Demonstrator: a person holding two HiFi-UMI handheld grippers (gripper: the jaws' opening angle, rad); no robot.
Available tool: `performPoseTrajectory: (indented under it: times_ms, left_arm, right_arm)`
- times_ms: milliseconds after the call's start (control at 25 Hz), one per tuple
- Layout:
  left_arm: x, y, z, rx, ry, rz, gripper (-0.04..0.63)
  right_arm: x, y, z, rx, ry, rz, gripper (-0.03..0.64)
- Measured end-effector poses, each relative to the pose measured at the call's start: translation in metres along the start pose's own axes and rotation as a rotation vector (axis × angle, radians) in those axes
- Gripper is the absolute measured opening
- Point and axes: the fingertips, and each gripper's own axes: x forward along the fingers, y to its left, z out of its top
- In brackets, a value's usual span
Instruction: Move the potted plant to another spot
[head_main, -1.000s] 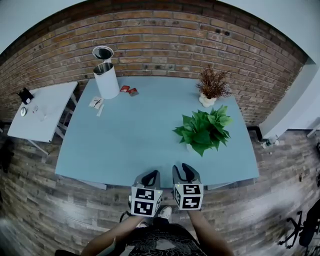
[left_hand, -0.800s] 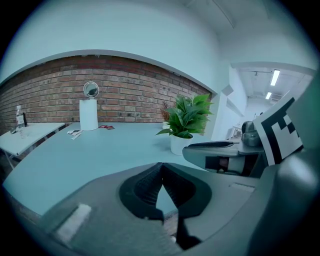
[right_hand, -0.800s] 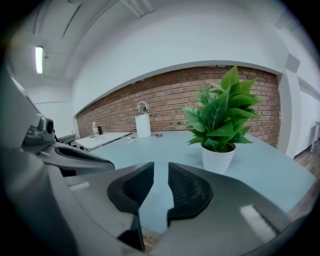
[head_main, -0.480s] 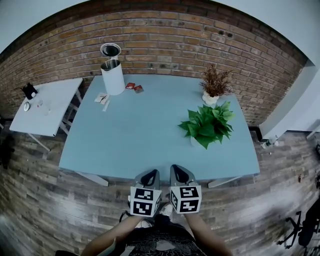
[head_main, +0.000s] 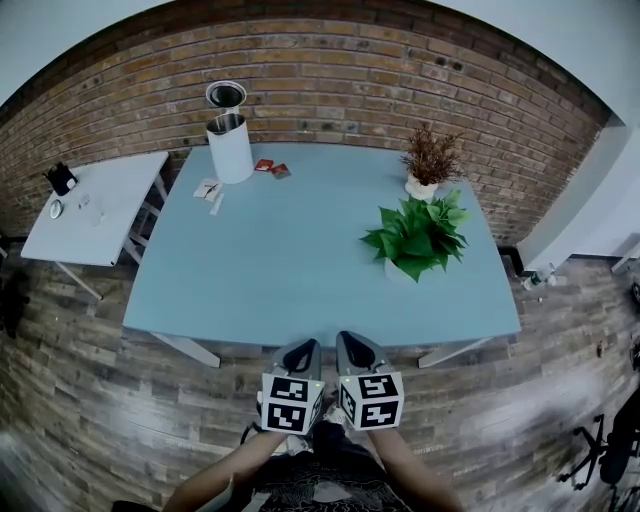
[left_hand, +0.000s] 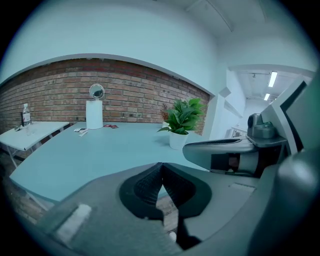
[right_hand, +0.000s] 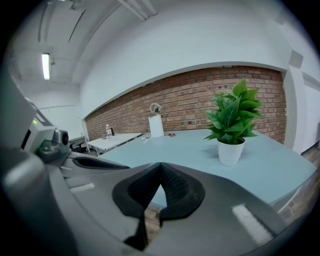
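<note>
The green leafy plant in a white pot (head_main: 417, 238) stands on the right part of the blue table (head_main: 290, 270); it shows too in the left gripper view (left_hand: 180, 125) and the right gripper view (right_hand: 231, 129). Both grippers hover side by side off the table's near edge, over the floor, well short of the plant. My left gripper (head_main: 300, 350) is shut with nothing in it, its tips touching (left_hand: 161, 167). My right gripper (head_main: 352, 345) is also shut and empty (right_hand: 160, 167).
A dried brown plant in a white pot (head_main: 428, 165) stands behind the green one near the brick wall. A white bin with a mirror (head_main: 229, 140), red packets (head_main: 270, 167) and small papers (head_main: 209, 190) lie at the back left. A white side table (head_main: 90, 205) stands left.
Both grippers have drawn back from the table's near edge toward me and now hang over the floor. The table and plant look farther away.
</note>
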Motion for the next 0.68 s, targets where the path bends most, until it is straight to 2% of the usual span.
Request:
performPoseTrajectory:
  times_ms: [680]
  left_arm:
    - [-0.025,0.004,-0.017,-0.008,0.008,0.027,-0.002]
  right_arm:
    - [-0.011,0.023,-0.014,0.009,0.008,0.032,0.006]
